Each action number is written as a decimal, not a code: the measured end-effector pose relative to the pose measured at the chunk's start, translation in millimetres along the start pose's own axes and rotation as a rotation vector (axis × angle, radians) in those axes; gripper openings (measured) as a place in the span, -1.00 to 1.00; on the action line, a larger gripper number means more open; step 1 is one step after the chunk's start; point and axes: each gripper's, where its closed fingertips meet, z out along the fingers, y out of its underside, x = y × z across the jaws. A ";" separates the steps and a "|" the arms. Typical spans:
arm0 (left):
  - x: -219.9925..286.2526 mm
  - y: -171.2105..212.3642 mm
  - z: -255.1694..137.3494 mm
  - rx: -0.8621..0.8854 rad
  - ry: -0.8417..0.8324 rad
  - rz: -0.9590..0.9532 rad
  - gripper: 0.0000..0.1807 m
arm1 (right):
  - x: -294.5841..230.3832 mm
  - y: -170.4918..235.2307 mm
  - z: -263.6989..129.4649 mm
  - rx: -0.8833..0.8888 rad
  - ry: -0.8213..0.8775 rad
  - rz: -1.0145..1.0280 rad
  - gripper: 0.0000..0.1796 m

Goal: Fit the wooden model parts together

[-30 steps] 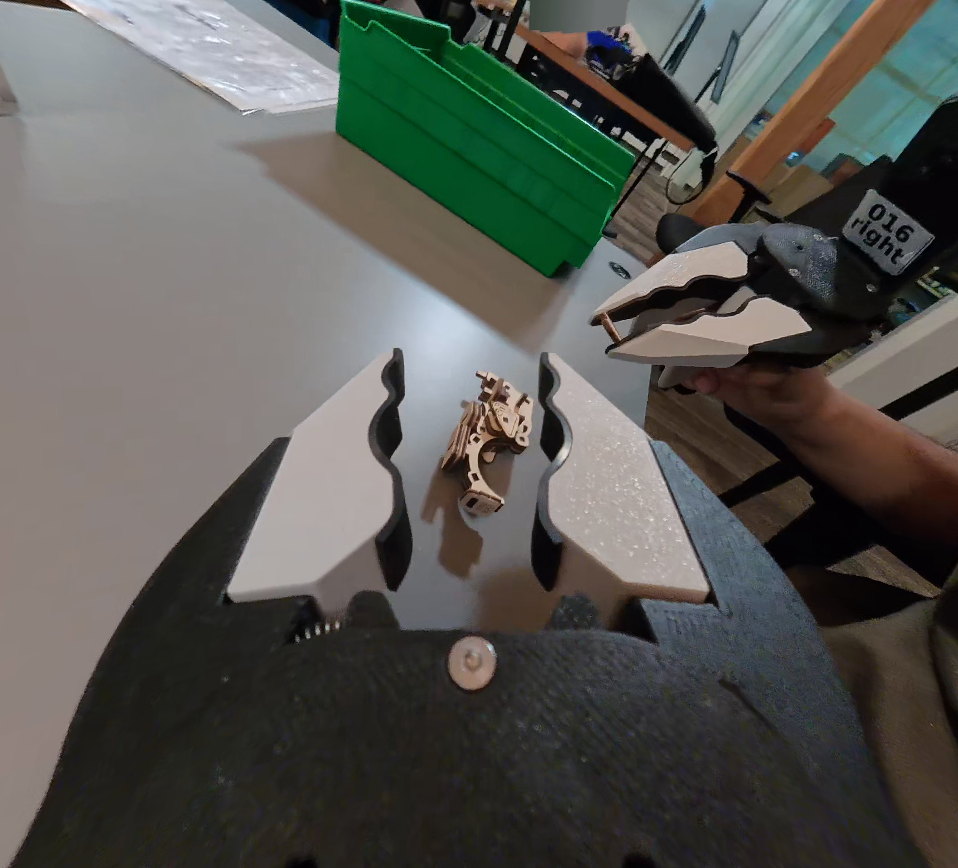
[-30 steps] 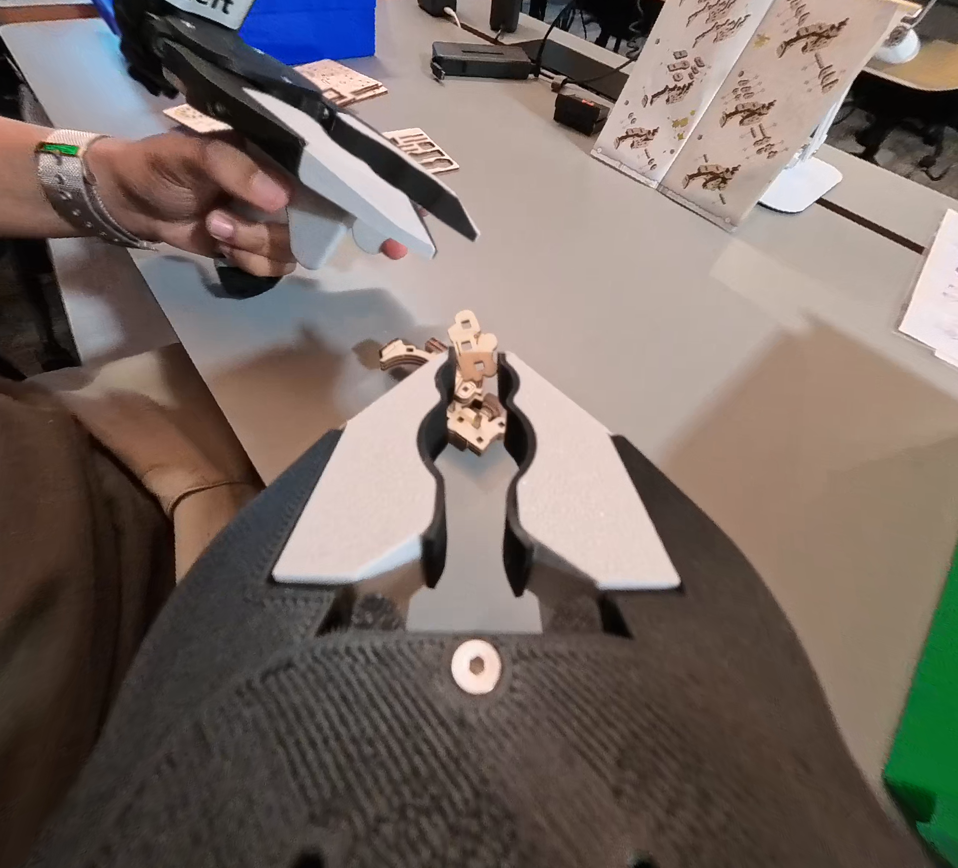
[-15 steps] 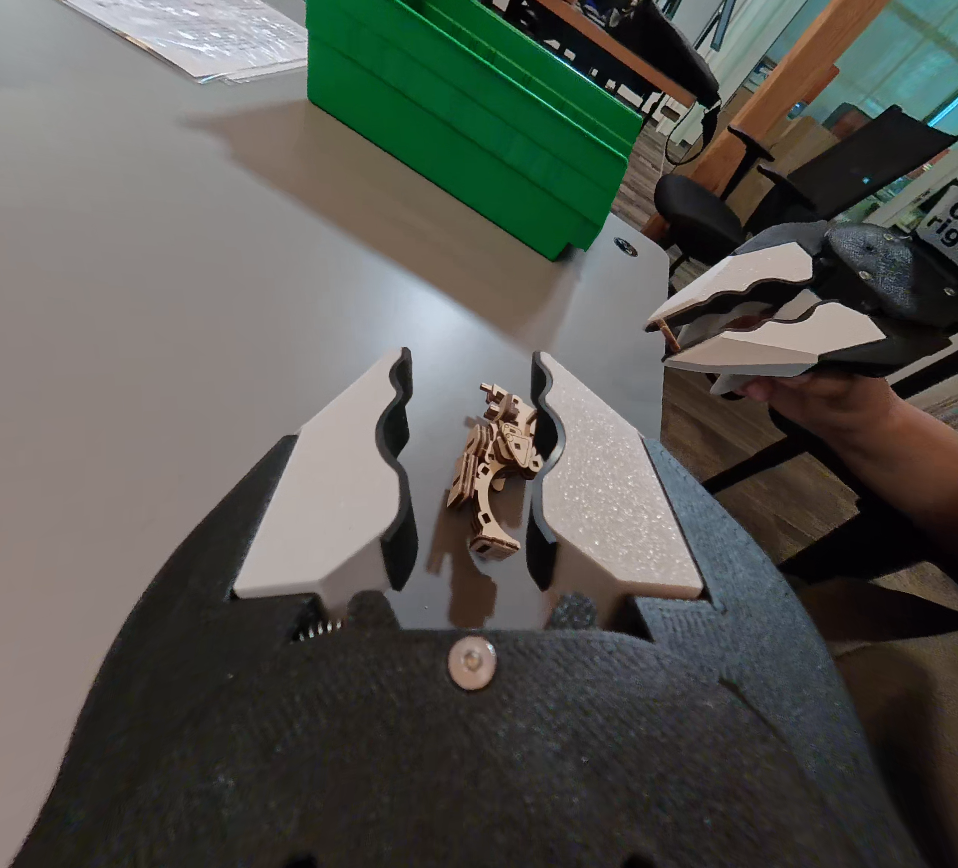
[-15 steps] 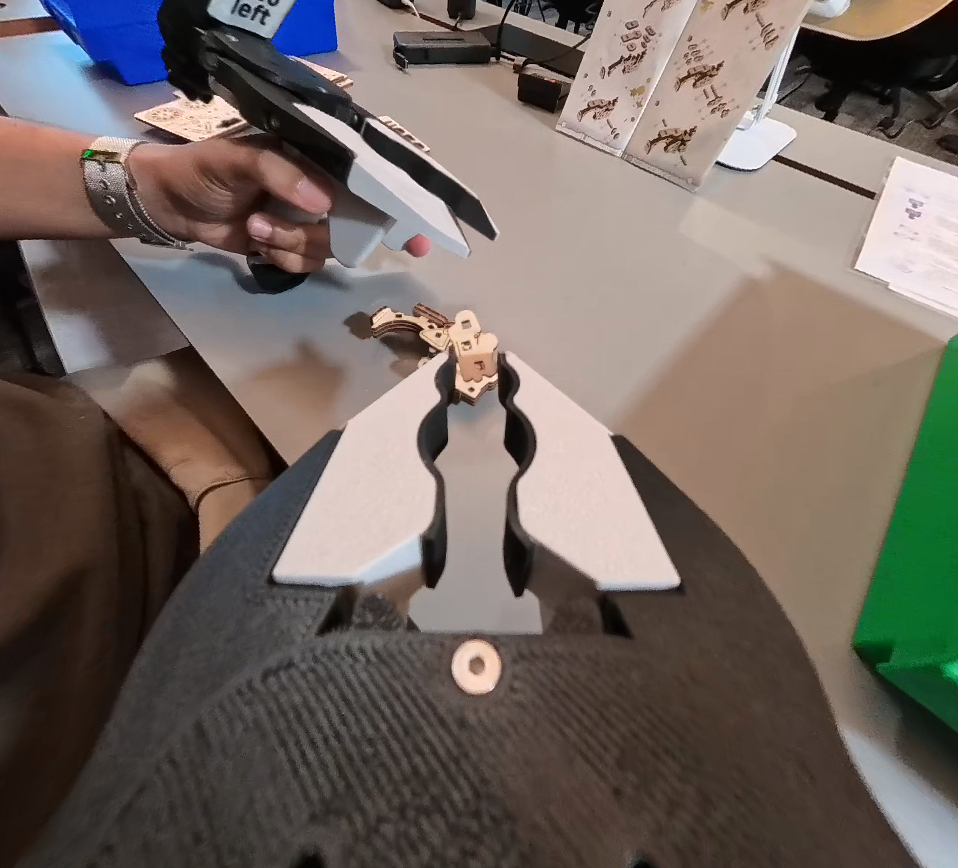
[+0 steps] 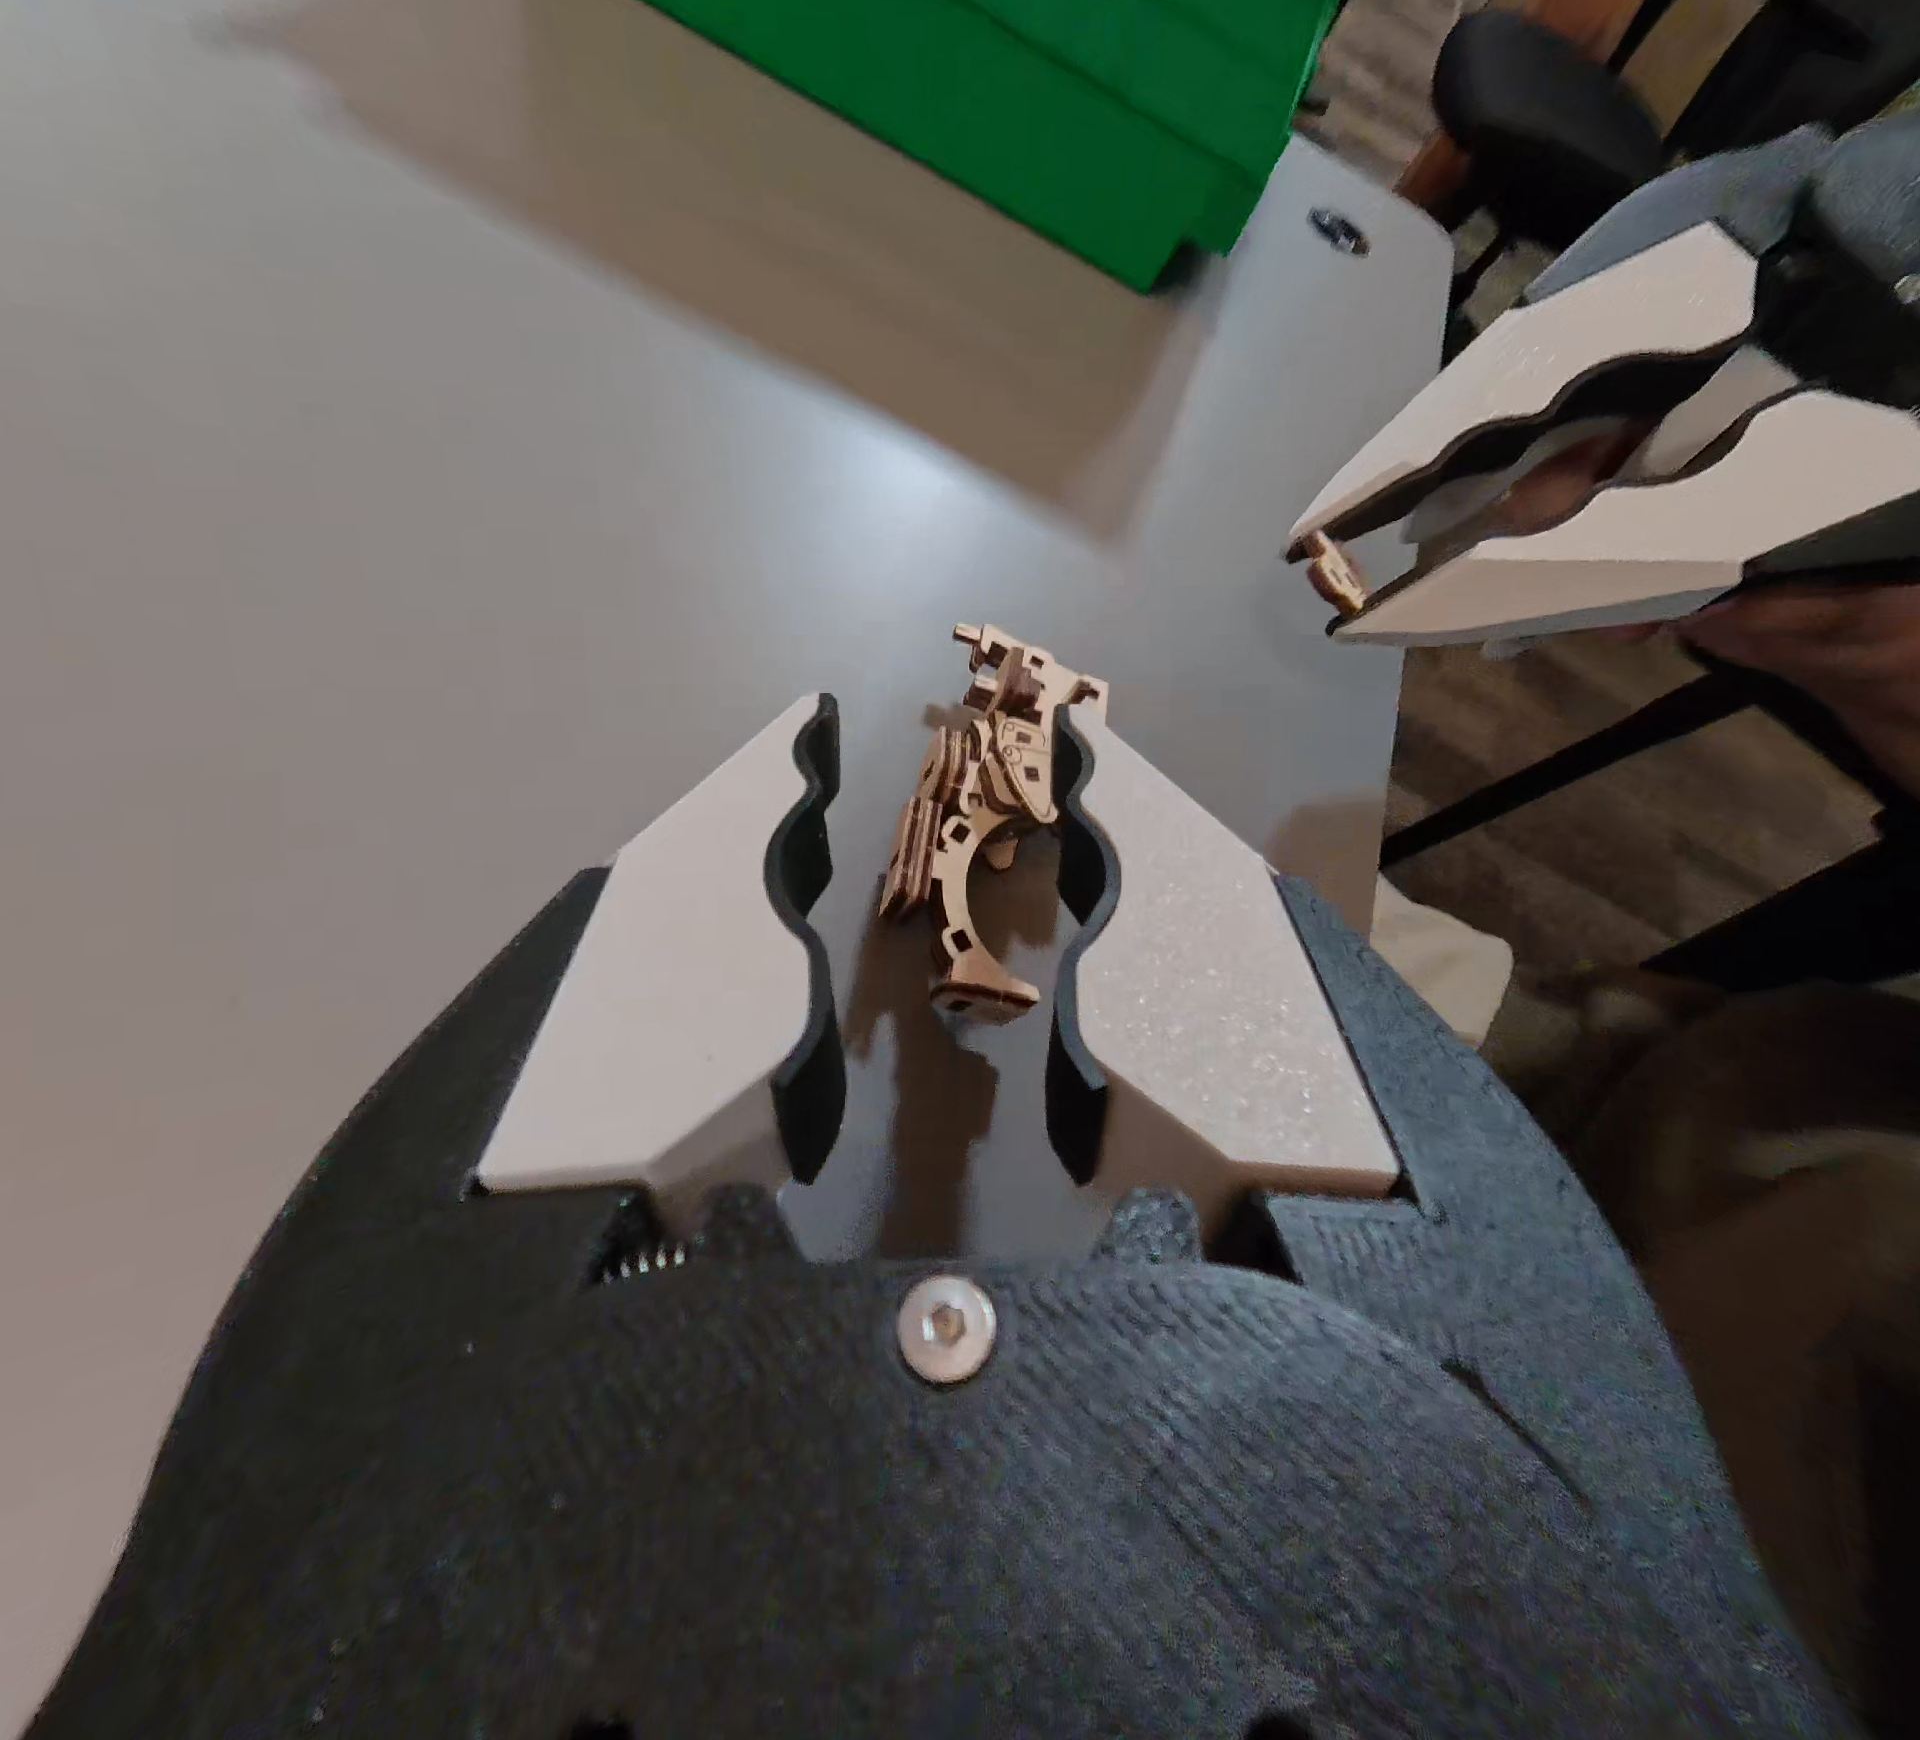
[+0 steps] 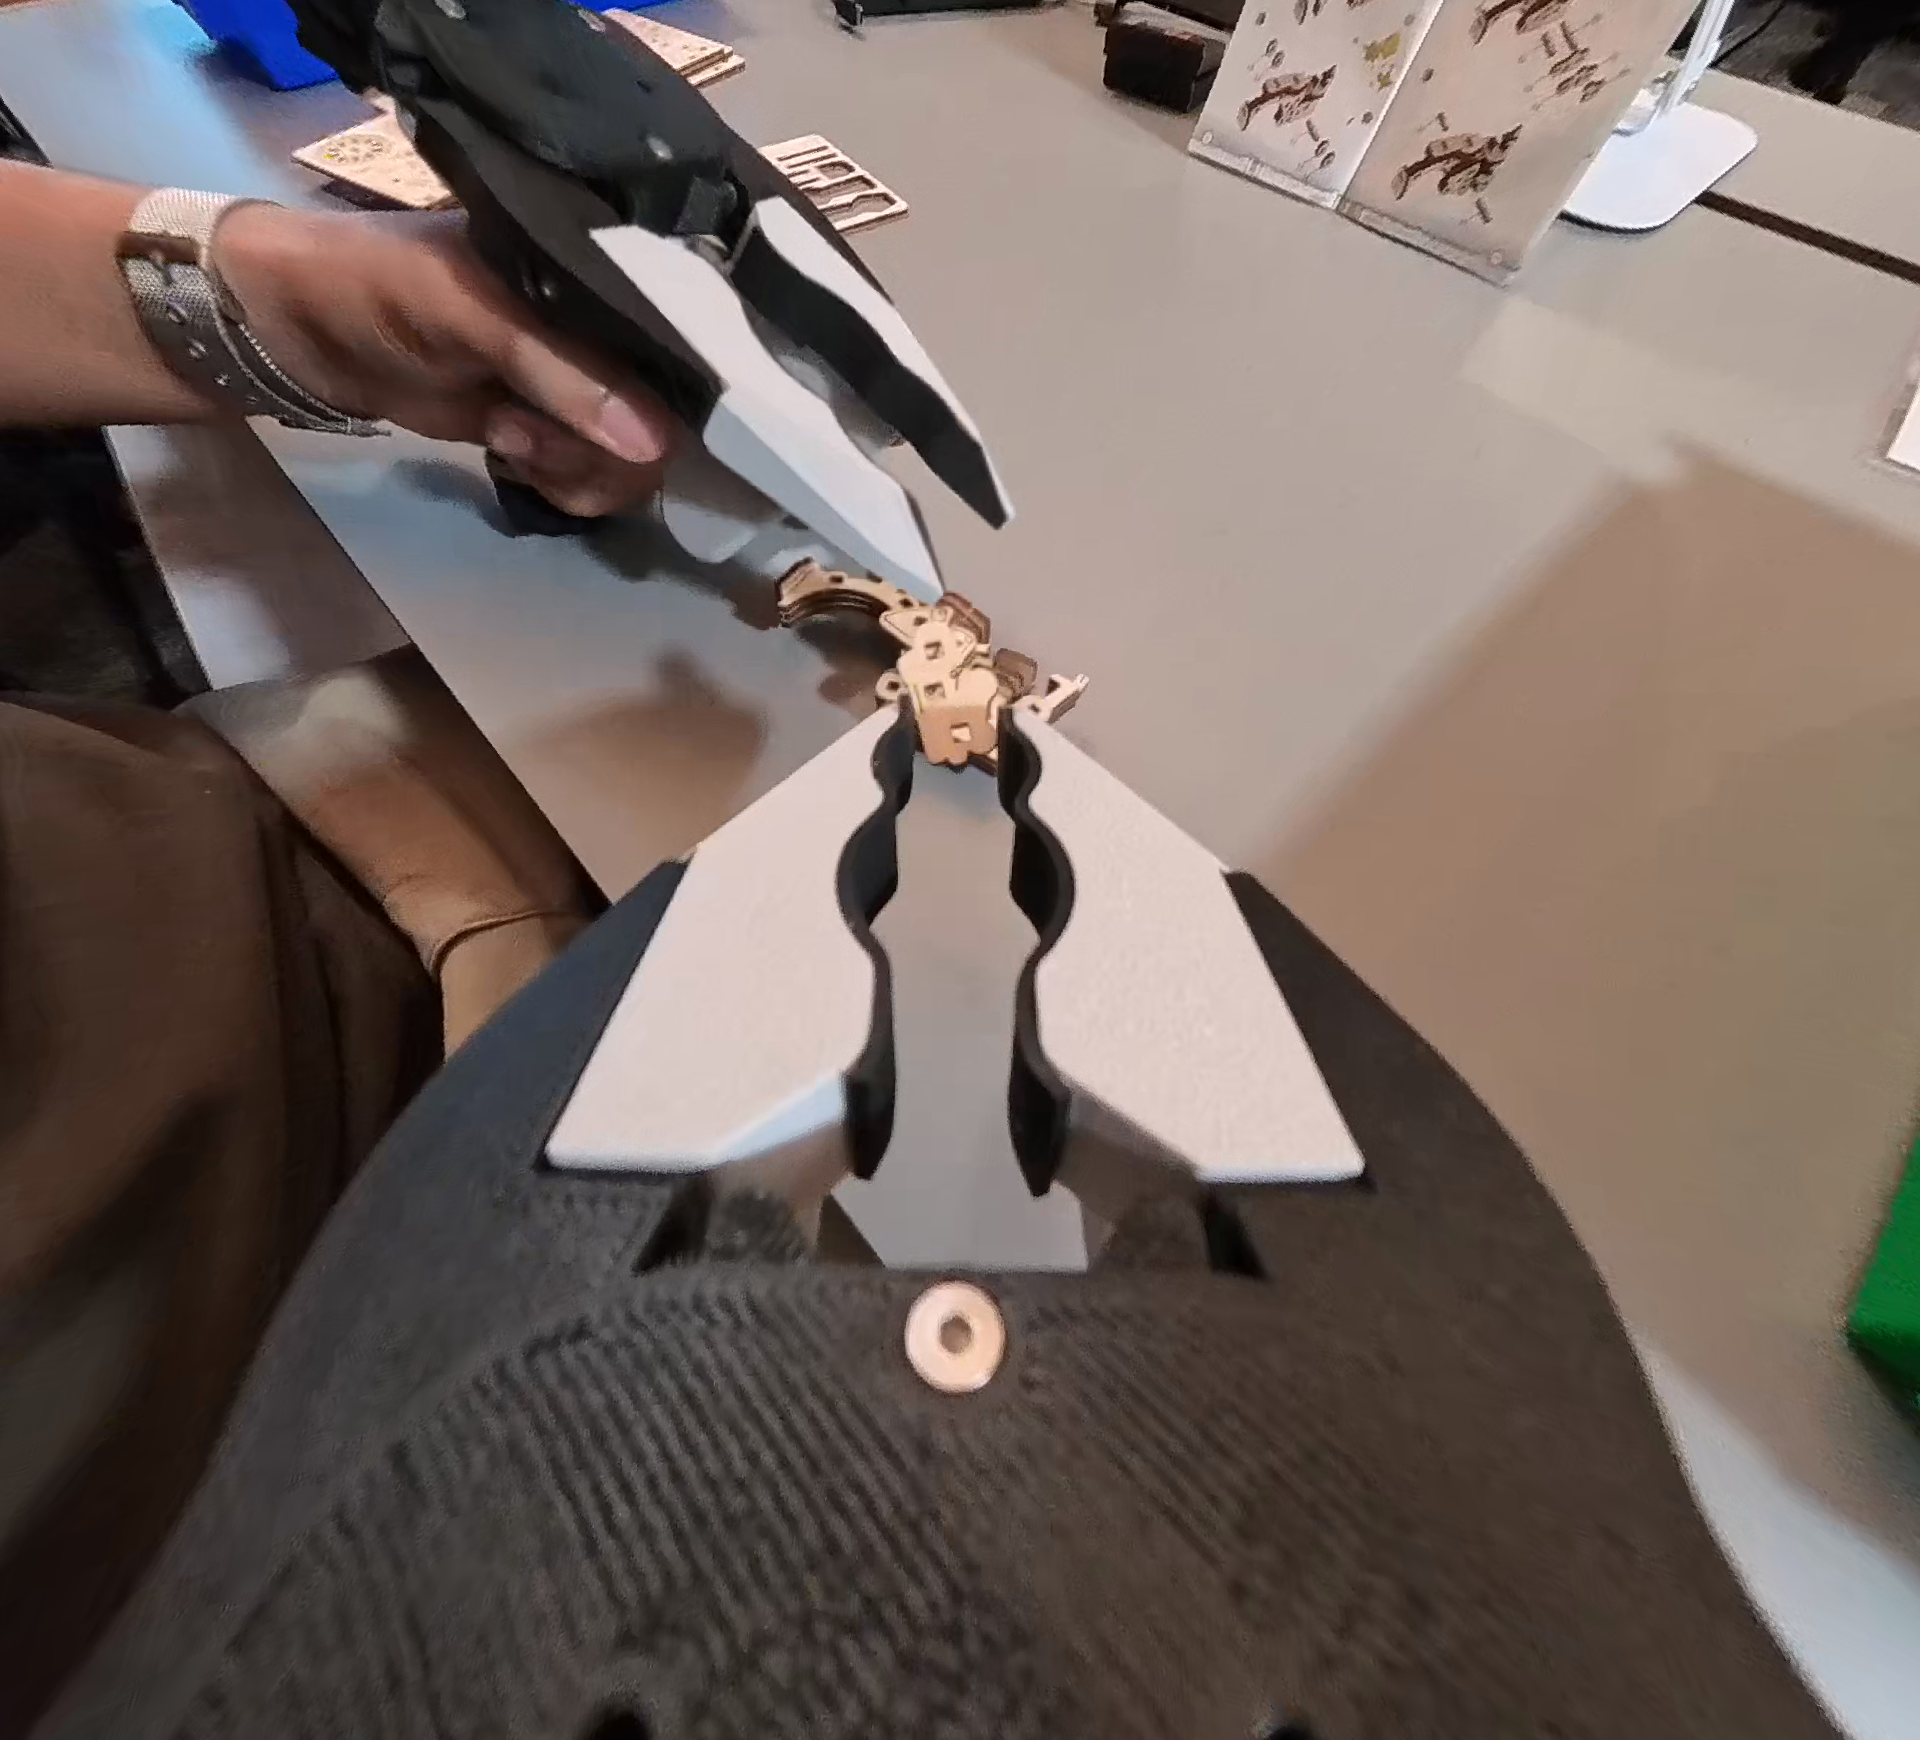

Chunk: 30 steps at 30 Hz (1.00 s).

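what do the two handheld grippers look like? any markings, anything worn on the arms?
Both the left gripper and right gripper have textured black printed bodies, light grey wedge fingers with wavy black inner pads, and a silver screw at the base. The left carries a white label. A silver mesh watch band sits on that wrist.

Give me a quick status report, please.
Left gripper open, straddling wooden model on table. Right gripper shut on small wooden part. Nothing between them.

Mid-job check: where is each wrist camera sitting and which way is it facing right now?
Left wrist view: behind the open left gripper, facing down at the wooden model on the table; its own fingers show.
Right wrist view: behind the right gripper, pinching a small wooden part, facing the person's hand.
Shared: model, both grippers.
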 end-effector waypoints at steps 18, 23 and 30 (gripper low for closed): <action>6.9 27.0 3.0 -0.158 0.048 -0.024 -0.54 | 20.3 59.8 15.8 -0.283 0.016 0.176 -0.76; 9.1 28.2 3.4 -0.167 0.081 -0.043 -0.67 | 19.3 41.0 15.4 -0.188 0.000 0.214 -0.40; 19.4 30.0 2.6 -0.180 0.165 -0.046 -0.67 | 11.0 31.4 16.3 -0.140 -0.050 0.239 -0.43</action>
